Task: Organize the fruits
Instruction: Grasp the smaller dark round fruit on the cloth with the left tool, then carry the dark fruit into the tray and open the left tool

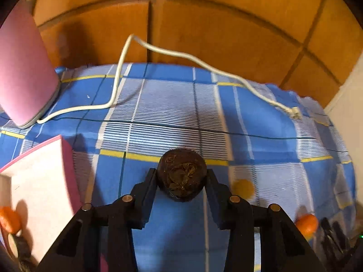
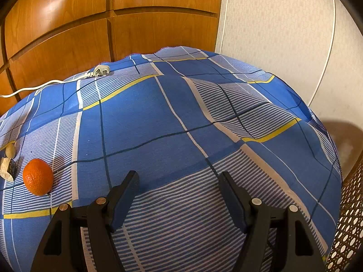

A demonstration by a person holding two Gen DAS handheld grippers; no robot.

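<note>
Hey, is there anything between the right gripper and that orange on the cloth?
Nothing visible does. The right gripper hangs open over bare checked cloth, and the orange sits off to its left with only cloth between them. A small wrapped item lies beyond the orange, not in the path.

Brown fruit (image 1: 182,178) between left gripper (image 1: 181,181) fingers (image 1: 149,188)

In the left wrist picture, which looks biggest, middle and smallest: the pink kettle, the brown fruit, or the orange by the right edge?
Largest to smallest as they look:
1. pink kettle
2. brown fruit, though closest to the camera, so it looks enlarged
3. orange, partly hidden
</note>
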